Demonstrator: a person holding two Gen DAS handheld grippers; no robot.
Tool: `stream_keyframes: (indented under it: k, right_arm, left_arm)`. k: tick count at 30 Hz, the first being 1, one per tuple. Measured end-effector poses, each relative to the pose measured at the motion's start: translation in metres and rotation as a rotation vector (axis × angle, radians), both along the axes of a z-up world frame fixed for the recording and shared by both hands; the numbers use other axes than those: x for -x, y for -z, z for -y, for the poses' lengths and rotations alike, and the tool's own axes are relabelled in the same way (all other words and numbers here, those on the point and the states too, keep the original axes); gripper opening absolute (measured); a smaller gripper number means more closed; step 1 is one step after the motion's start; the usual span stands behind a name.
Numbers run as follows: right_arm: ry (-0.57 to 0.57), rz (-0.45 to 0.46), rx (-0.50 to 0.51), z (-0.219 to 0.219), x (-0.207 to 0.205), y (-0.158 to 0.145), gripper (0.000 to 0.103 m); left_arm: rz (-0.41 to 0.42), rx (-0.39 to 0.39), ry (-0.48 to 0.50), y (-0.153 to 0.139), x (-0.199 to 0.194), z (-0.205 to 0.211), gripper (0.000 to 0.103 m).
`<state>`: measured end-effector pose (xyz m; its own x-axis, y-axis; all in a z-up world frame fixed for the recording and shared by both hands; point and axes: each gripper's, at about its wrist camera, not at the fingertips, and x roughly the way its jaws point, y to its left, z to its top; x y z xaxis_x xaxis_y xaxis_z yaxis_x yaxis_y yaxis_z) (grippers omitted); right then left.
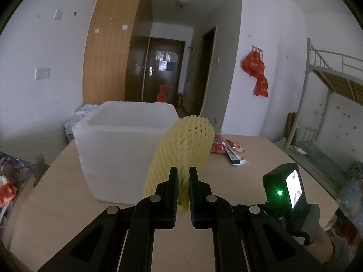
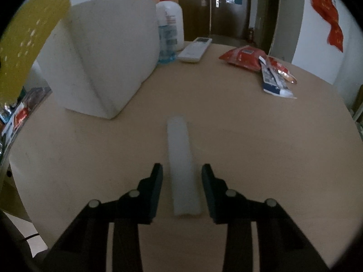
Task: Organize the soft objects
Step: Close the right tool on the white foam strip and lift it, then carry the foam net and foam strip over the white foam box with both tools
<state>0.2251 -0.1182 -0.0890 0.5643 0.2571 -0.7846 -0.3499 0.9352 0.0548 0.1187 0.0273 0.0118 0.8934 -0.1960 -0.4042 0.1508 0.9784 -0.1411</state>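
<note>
My left gripper (image 1: 183,174) is shut on a yellow foam net sleeve (image 1: 181,154) and holds it above the table, just right of the open white foam box (image 1: 118,145). The sleeve also shows at the upper left of the right wrist view (image 2: 29,45). My right gripper (image 2: 182,170) is open, its fingers on either side of a white foam strip (image 2: 181,165) that lies flat on the table, not touching it. The box also shows in the right wrist view (image 2: 109,61).
On the round wooden table (image 2: 272,147) stand a pump bottle (image 2: 169,27), a white remote (image 2: 195,49), red snack packets (image 2: 245,57) and a blue-white wrapper (image 2: 274,83). The right gripper's body (image 1: 288,188) shows at lower right of the left wrist view.
</note>
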Motion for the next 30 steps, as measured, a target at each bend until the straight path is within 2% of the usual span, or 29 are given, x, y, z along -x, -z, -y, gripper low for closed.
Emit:
stream_keyframes:
  k: [2, 3, 4, 9, 12, 17, 30]
  right_arm:
    - [0.002, 0.001, 0.004, 0.000, 0.000, 0.000, 0.035]
    - [0.007, 0.005, 0.009, 0.001, -0.001, 0.001, 0.026]
    - [0.011, 0.013, 0.021, 0.001, -0.001, 0.001, 0.023]
    - [0.003, 0.018, 0.003, 0.002, 0.001, 0.001, 0.021]
    - [0.006, 0.013, -0.028, 0.007, 0.000, -0.002, 0.018]
    - [0.009, 0.027, -0.082, 0.015, 0.004, -0.012, 0.018]
    - [0.013, 0.180, -0.189, 0.036, 0.044, -0.074, 0.018]
  left_arm:
    - [0.010, 0.003, -0.007, -0.002, 0.001, -0.002, 0.010]
    - [0.016, 0.004, -0.009, -0.004, 0.002, -0.003, 0.010]
    - [0.022, 0.002, -0.013, -0.006, 0.004, -0.004, 0.009]
    - [0.041, -0.008, -0.026, -0.013, 0.011, -0.003, 0.009]
    - [0.043, -0.014, -0.036, -0.014, 0.014, -0.002, 0.010]
    - [0.049, -0.022, -0.058, -0.017, 0.018, 0.001, 0.010]
    - [0.083, -0.035, -0.080, -0.025, 0.032, 0.005, 0.010]
